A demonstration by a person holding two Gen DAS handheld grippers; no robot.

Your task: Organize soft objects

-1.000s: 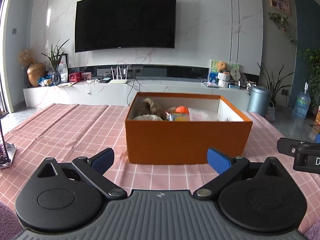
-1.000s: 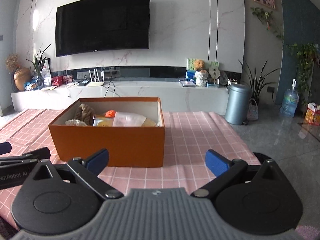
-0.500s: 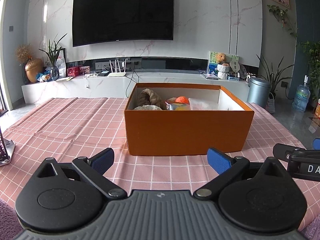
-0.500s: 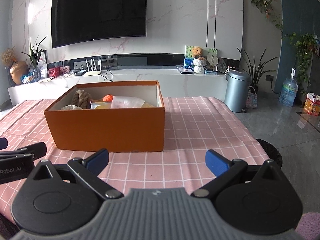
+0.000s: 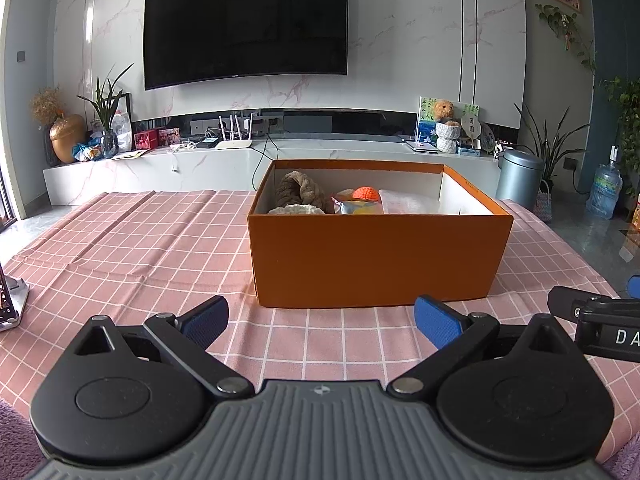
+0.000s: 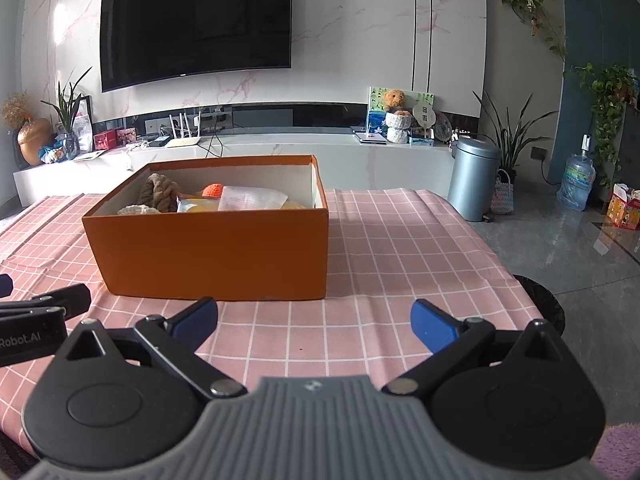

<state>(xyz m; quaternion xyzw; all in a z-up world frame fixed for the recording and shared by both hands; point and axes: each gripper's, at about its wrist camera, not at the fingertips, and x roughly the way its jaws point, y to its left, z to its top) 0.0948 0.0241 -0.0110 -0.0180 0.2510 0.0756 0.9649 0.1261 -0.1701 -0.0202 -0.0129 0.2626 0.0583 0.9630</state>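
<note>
An orange box [image 5: 376,260] [image 6: 212,252] stands on the pink checked tablecloth [image 5: 132,248] [image 6: 400,248]. Inside lie a brown rope toy [image 5: 298,192] [image 6: 158,192], a cream knitted piece [image 5: 294,211], an orange knitted ball [image 5: 366,193] [image 6: 212,191], a yellow packet [image 5: 358,208] and a clear bag [image 5: 408,202] [image 6: 252,199]. My left gripper [image 5: 322,320] hovers open just short of the box's near wall, nothing between its blue pads. My right gripper [image 6: 314,320] is open and empty too, in front of the box's right corner.
A metal stand [image 5: 10,304] sits at the table's left edge. Beyond the table are a white TV bench [image 5: 224,160], a wall TV [image 5: 246,20], a grey bin [image 6: 474,178], plants and a water bottle [image 6: 574,182]. Purple fleece [image 6: 616,452] shows at the bottom corner.
Both grippers have tilted upward and pulled back slightly, so the box sits lower and farther in each view. Jaws stay open; nothing was picked up.
</note>
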